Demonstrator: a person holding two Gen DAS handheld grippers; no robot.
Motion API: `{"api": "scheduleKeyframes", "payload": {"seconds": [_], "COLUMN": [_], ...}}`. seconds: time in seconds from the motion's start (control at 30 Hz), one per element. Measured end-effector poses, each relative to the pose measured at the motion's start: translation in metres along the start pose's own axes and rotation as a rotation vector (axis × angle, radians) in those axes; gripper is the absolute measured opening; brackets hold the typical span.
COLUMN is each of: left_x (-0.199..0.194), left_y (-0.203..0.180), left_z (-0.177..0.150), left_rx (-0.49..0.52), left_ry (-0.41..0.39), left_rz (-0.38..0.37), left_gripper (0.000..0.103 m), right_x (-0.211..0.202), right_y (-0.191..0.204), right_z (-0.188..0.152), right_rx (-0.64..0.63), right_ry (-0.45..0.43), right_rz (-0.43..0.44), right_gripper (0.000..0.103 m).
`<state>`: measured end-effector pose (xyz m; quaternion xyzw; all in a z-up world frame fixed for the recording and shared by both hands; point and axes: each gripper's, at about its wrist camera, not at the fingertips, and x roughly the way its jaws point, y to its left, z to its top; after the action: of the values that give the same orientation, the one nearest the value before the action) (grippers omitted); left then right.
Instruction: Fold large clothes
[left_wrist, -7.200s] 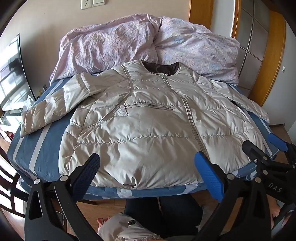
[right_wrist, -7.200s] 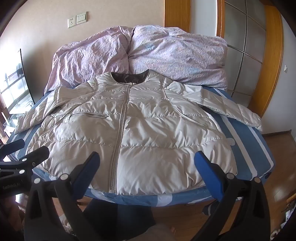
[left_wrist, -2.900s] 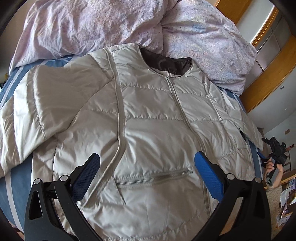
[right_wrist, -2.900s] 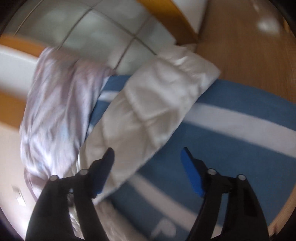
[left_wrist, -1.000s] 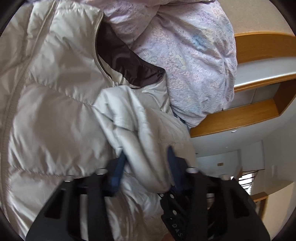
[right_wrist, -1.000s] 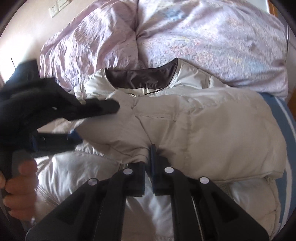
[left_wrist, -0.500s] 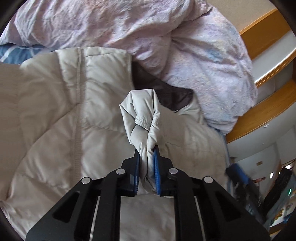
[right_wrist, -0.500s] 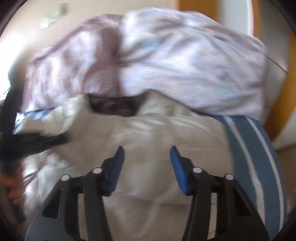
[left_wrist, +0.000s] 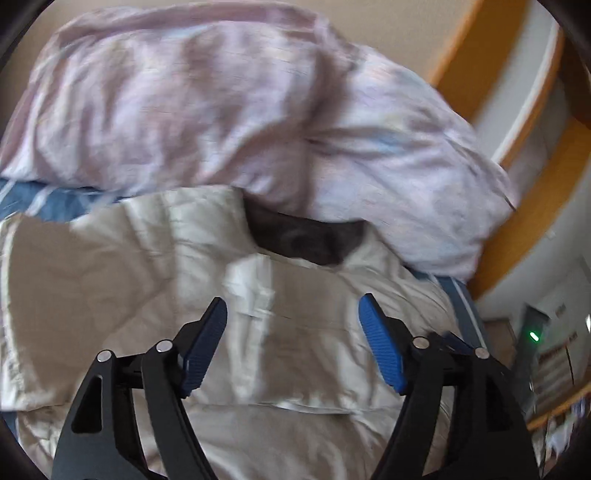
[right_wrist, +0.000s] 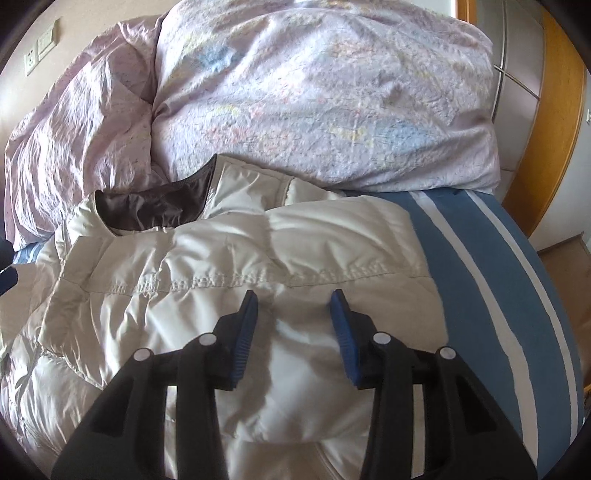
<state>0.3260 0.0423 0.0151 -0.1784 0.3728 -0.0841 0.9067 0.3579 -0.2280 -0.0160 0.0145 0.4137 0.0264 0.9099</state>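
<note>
A shiny beige padded jacket (left_wrist: 110, 280) lies face up on the bed, its dark collar lining (left_wrist: 303, 240) toward the pillows. Its right sleeve (right_wrist: 258, 251) is folded across the chest, with the cuff (left_wrist: 251, 291) lying near the collar. My left gripper (left_wrist: 291, 332) is open and empty, just above the folded sleeve. My right gripper (right_wrist: 293, 317) is open and empty over the sleeve near the jacket's right shoulder. The jacket (right_wrist: 110, 332) and collar lining (right_wrist: 155, 206) also show in the right wrist view.
Crumpled pink quilts (left_wrist: 221, 110) (right_wrist: 314, 92) are piled behind the collar. The blue and white striped bedsheet (right_wrist: 480, 266) shows to the right of the jacket. A wooden door frame (left_wrist: 546, 192) (right_wrist: 546, 129) stands at the far right.
My left gripper has let go of the sleeve cuff and opened; the cuff now lies on the chest. My right gripper let go earlier and stays open over the sleeve.
</note>
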Motion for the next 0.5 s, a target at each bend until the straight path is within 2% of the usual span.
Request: {"api": "scheduleKeyframes", "payload": {"seconds": [0.07,0.2,0.33,0.5], "left_x": [0.023,0.068,0.081,0.094], "left_y": [-0.017,-0.018,-0.019,-0.024], "left_z": [-0.008,-0.021,-0.028,-0.038], "left_rx": [0.049,0.055,0.091,0.128], "left_ry": [0.074,0.210,0.225,0.224], "left_rz": [-0.019,0.013,0.068,0.145], "left_gripper": [0.074,0.067,0.061,0.058], "right_x": [0.010,0.030,0.040,0.043], "right_y": [0.004,0.012,0.026,0.032], "right_z": [-0.001,-0.008,-0.010,-0.013], "right_rx": [-0.012,-0.063,-0.131,-0.166], "right_ry": [0.025,0.070,0.074,0.049], "right_rz": [-0.007,-0.061,-0.137,-0.176], "right_gripper": [0.044,0.046,0.047,0.048]}}
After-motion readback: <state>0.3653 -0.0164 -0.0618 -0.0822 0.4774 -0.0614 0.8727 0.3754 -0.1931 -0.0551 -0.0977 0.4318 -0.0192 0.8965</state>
